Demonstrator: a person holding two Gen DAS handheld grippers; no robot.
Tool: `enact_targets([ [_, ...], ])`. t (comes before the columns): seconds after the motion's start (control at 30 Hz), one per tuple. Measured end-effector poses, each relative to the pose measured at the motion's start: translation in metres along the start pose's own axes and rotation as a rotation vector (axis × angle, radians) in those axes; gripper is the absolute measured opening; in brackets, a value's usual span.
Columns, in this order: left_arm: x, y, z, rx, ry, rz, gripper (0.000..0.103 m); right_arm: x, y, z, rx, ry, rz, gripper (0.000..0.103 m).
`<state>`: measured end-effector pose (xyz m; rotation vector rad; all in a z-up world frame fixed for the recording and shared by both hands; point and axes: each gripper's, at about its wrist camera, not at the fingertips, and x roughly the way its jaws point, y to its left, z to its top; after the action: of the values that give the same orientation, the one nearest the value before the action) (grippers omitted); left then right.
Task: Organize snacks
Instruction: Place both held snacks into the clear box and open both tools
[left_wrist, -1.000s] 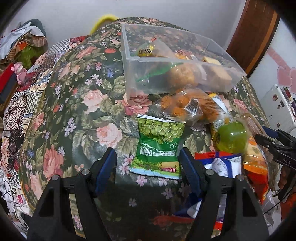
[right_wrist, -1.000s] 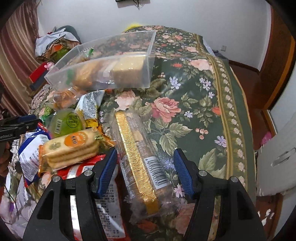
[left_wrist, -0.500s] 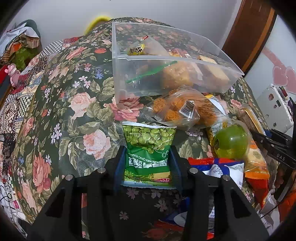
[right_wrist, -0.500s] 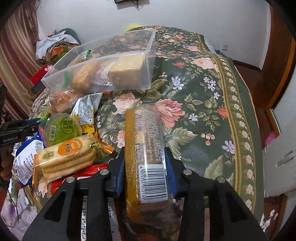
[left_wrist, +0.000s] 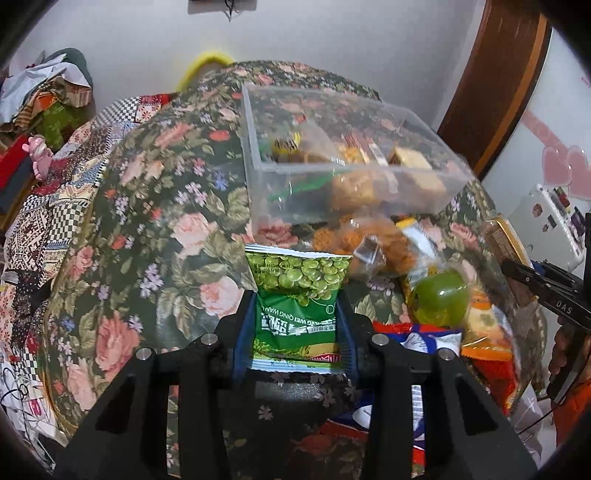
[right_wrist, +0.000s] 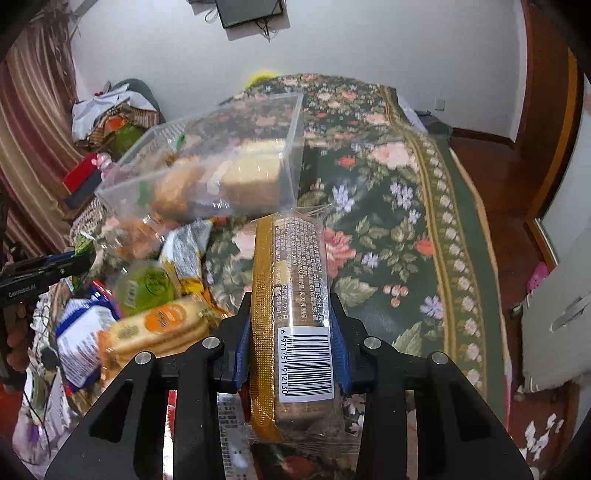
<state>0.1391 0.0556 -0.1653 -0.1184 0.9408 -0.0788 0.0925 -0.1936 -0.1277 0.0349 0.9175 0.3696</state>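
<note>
My left gripper is shut on a green pea snack bag and holds it raised above the floral tablecloth. My right gripper is shut on a long clear biscuit pack with a gold strip, also lifted. A clear plastic bin holding several snacks stands ahead; it also shows in the right wrist view. The right gripper shows at the right edge of the left wrist view.
Loose snacks lie between the grippers: a green jelly cup, an orange snack bag, a blue and white bag, a round biscuit pack. Clutter lies off the table's left side. A wooden door stands at right.
Both grippers closed on their packs and lifted them; the views tilted upward and the bin now appears farther ahead.
</note>
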Motion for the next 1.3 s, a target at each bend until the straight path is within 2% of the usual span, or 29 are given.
enact_targets([
  [0.43, -0.041, -0.003, 0.041, -0.024, -0.148, -0.022, 0.041, -0.028, 0.023, 0.051, -0.054, -0.14, 0.031, 0.033],
  [0.73, -0.035, -0.015, 0.077, -0.024, -0.191, -0.04, 0.041, -0.03, 0.053, 0.089, -0.106, -0.225, 0.067, 0.033],
  [1.0, -0.011, -0.022, 0.103, -0.013, -0.181, -0.041, 0.041, -0.001, 0.073, 0.115, -0.121, -0.205, 0.104, 0.033],
  [1.3, 0.025, -0.016, 0.112, -0.031, -0.138, -0.03, 0.041, 0.045, 0.087, 0.133, -0.141, -0.137, 0.107, 0.033],
])
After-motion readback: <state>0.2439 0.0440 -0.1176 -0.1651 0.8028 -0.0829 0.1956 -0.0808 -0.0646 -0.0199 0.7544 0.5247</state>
